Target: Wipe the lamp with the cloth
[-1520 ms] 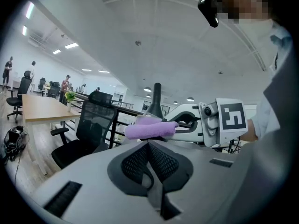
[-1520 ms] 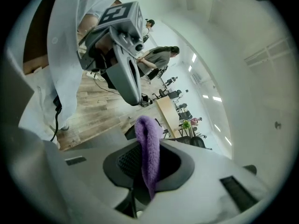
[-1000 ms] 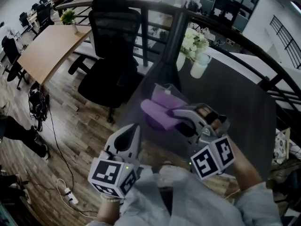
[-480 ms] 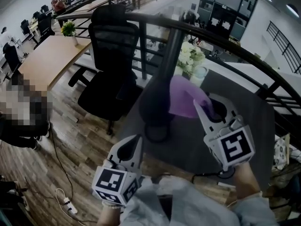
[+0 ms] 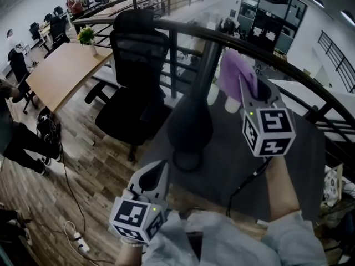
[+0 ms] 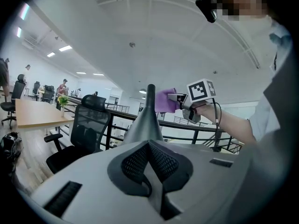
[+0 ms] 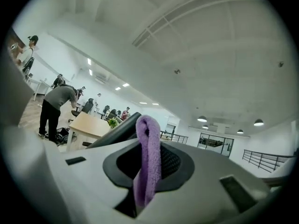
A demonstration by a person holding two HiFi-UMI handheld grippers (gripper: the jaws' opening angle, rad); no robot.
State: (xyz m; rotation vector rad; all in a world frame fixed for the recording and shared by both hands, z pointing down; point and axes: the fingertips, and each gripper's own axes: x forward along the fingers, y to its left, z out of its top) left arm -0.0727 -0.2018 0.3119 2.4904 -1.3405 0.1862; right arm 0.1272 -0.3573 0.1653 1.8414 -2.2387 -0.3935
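The dark lamp [image 5: 192,127] stands on the dark table [image 5: 294,143], its cone base wide and its thin stem rising into a curved arm. My right gripper [image 5: 249,87] is raised just right of the stem, shut on the purple cloth [image 5: 235,71]. In the right gripper view the cloth [image 7: 147,162] hangs folded between the jaws of the right gripper [image 7: 147,149]. My left gripper [image 5: 157,169] is low at the table's near edge, shut and holding nothing. In the left gripper view the left gripper [image 6: 149,147] points at the lamp [image 6: 145,120], with the cloth [image 6: 164,101] beside its stem.
A black office chair [image 5: 137,65] stands left of the table, and a wooden desk [image 5: 58,68] lies beyond it. A white cup [image 5: 231,102] sits behind the lamp. A black cable [image 5: 248,180] runs across the table. A dark railing [image 5: 310,76] curves behind. A person [image 5: 22,143] stands far left.
My right gripper has lifted the purple cloth from low over the table up beside the lamp's stem. The left gripper has stayed in place.
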